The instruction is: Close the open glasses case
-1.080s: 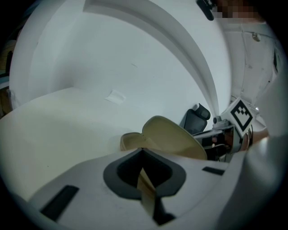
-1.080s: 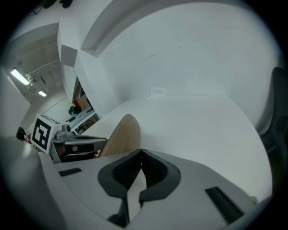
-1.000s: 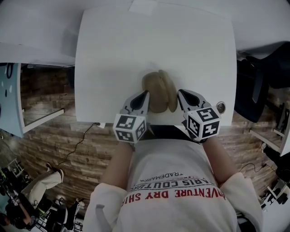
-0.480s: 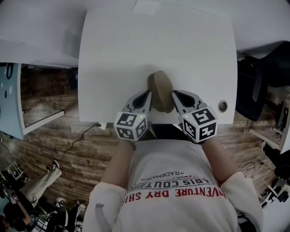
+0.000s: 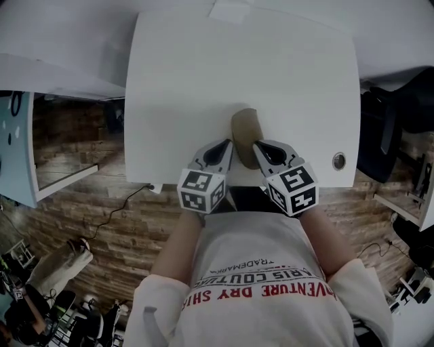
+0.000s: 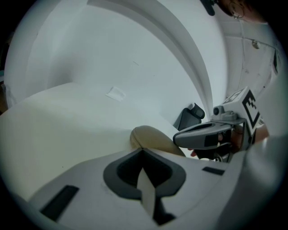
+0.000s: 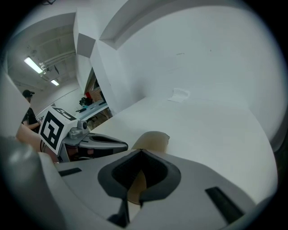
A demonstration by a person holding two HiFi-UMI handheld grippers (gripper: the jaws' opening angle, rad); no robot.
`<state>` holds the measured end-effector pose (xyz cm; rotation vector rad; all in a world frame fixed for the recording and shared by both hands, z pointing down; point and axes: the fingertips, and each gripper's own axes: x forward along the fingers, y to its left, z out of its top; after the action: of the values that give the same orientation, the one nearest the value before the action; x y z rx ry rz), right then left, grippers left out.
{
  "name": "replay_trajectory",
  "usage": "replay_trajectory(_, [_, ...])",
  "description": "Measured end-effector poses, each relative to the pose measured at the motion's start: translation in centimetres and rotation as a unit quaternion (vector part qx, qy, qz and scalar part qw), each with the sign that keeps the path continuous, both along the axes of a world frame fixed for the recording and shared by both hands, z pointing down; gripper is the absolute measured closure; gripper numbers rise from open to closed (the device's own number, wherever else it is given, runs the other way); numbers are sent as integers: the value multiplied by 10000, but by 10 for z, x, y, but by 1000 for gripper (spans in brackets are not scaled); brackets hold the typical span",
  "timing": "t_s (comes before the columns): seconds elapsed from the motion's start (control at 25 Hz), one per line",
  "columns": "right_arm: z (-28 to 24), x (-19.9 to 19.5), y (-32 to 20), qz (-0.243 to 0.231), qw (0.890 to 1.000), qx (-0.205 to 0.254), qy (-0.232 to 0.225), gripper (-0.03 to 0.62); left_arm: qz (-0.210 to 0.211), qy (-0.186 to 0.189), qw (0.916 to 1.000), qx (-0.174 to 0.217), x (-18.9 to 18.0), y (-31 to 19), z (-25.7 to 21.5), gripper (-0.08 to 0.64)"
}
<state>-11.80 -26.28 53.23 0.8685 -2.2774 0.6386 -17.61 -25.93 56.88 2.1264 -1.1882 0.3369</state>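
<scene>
The tan glasses case [image 5: 245, 133] stands near the front edge of the white table [image 5: 183, 88], its two halves folded up into one narrow shape. My left gripper [image 5: 227, 146] is shut and its tip rests against the case's left side. On the case's right side, my right gripper [image 5: 258, 148] is also shut, with its tip against it. In the left gripper view the case [image 6: 150, 138] shows just past the closed left gripper [image 6: 142, 151], with the right gripper [image 6: 180, 136] beyond. The right gripper view has the case [image 7: 153, 140] beyond the closed right gripper [image 7: 141, 152].
A round cable hole [image 5: 338, 160] sits at the table's front right corner. A small white slip [image 5: 230, 10] lies at the far edge. A dark chair [image 5: 390, 129] stands to the right and a cable [image 5: 115, 217] hangs at the front left.
The two grippers have come toward each other. The case, spread as two halves a second ago, has folded up into one narrow form between them.
</scene>
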Motion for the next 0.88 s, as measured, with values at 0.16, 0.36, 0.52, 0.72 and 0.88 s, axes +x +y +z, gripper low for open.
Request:
replay_trajectory(0.16, [1, 0, -1, 10, 10000, 91, 2, 580, 74, 37, 9999, 72, 3, 1, -10, 565])
replay_trajectory(0.36, [1, 1, 0, 84, 9999, 29, 127, 580, 556, 68, 9981, 272, 31, 5, -26, 563])
replay_trajectory(0.52, [2, -2, 0, 33, 9991, 159, 394, 580, 699, -88, 9970, 320, 40, 4, -27, 563])
replay_trajectory(0.72, [2, -4, 0, -31, 9982, 244, 554, 580, 677, -257, 9971, 222, 38, 3, -26, 563])
replay_trajectory(0.88, [1, -4, 1, -113, 9982, 229, 536, 580, 710, -252, 9971, 96, 39, 4, -25, 563])
